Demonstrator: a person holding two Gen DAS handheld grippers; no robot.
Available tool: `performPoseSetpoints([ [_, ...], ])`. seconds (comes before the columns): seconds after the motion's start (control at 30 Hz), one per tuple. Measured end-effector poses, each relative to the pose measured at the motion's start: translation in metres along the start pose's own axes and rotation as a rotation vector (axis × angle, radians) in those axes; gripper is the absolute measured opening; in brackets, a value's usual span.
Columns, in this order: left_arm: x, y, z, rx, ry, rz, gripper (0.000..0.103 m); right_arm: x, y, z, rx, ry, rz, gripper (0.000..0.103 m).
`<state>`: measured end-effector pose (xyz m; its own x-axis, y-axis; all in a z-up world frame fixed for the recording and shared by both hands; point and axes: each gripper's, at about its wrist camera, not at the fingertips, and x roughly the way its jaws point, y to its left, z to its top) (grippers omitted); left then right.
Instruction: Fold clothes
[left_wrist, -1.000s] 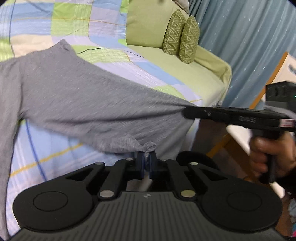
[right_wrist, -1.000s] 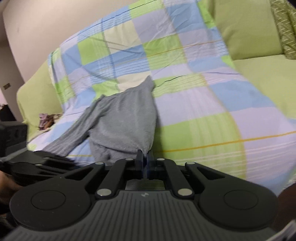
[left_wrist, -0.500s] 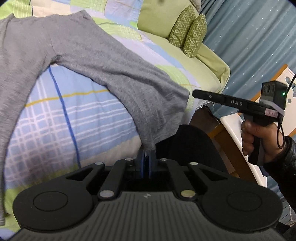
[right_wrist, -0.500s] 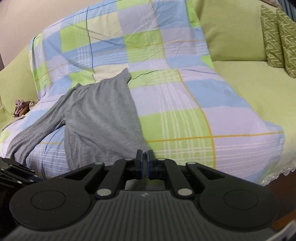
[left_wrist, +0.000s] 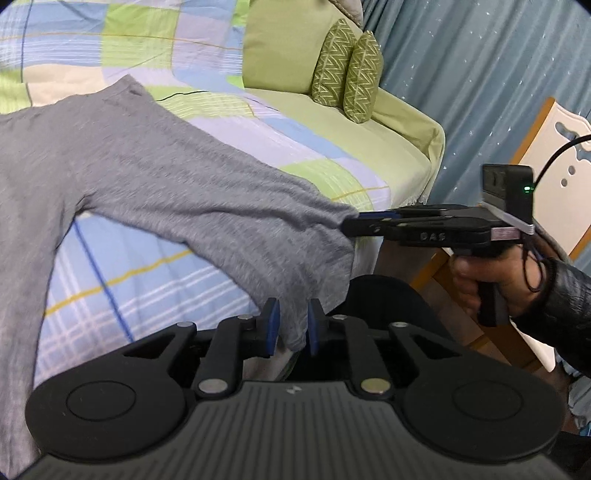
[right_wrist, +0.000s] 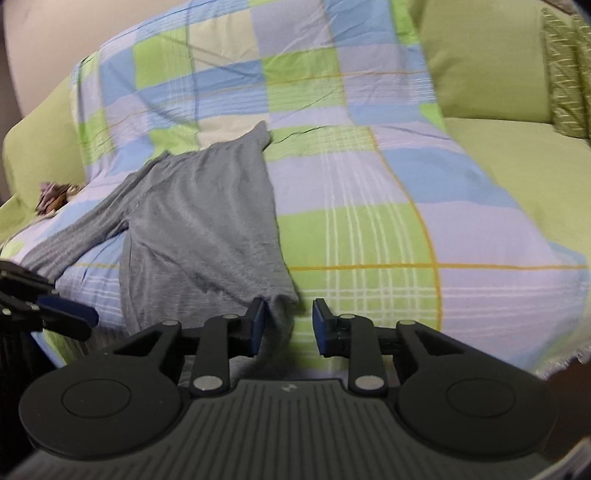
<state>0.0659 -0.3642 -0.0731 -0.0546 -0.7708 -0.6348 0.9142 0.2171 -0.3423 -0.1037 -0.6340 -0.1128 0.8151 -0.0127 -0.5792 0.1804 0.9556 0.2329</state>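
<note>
A grey long-sleeved shirt (left_wrist: 177, 192) lies spread on a checked blanket over the sofa; it also shows in the right wrist view (right_wrist: 199, 236). My left gripper (left_wrist: 290, 326) is open, its blue pads either side of the shirt's hem corner, which hangs loose between them. My right gripper (right_wrist: 288, 325) is open too, with the other hem corner lying by its left pad. In the left wrist view the right gripper (left_wrist: 354, 223) sits at the shirt's hem edge, at the sofa's front.
The checked blanket (right_wrist: 369, 184) covers a green sofa (left_wrist: 388, 147) with two patterned cushions (left_wrist: 347, 70). A wooden chair (left_wrist: 554, 147) and blue curtain (left_wrist: 480, 74) stand to the right. A small crumpled item (right_wrist: 55, 194) lies at the sofa's left end.
Both grippers were shut on the shirt's hem corners and have opened. The hem has dropped onto the sofa's front edge, and the shirt lies flatter.
</note>
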Motion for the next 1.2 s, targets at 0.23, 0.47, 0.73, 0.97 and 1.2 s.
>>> performPoseSetpoints([
  [0.23,0.025,-0.010,0.012,0.091,0.022,0.022,0.018,-0.001,-0.001,0.003,-0.011,0.064,0.094,0.004],
  [0.47,0.037,-0.009,0.008,0.105,0.054,0.036,0.018,-0.036,-0.001,0.005,-0.090,0.059,-0.247,0.004],
  [0.73,0.018,-0.004,0.007,0.077,-0.001,0.056,0.026,-0.031,-0.002,-0.002,0.006,-0.008,-0.143,0.022],
  [0.97,-0.017,0.018,0.006,0.042,-0.039,0.125,0.026,-0.008,-0.011,0.003,-0.002,0.039,-0.269,0.020],
  [1.2,-0.118,0.065,-0.013,0.003,-0.104,0.338,0.027,-0.034,0.043,0.026,-0.098,-0.076,-0.234,0.024],
])
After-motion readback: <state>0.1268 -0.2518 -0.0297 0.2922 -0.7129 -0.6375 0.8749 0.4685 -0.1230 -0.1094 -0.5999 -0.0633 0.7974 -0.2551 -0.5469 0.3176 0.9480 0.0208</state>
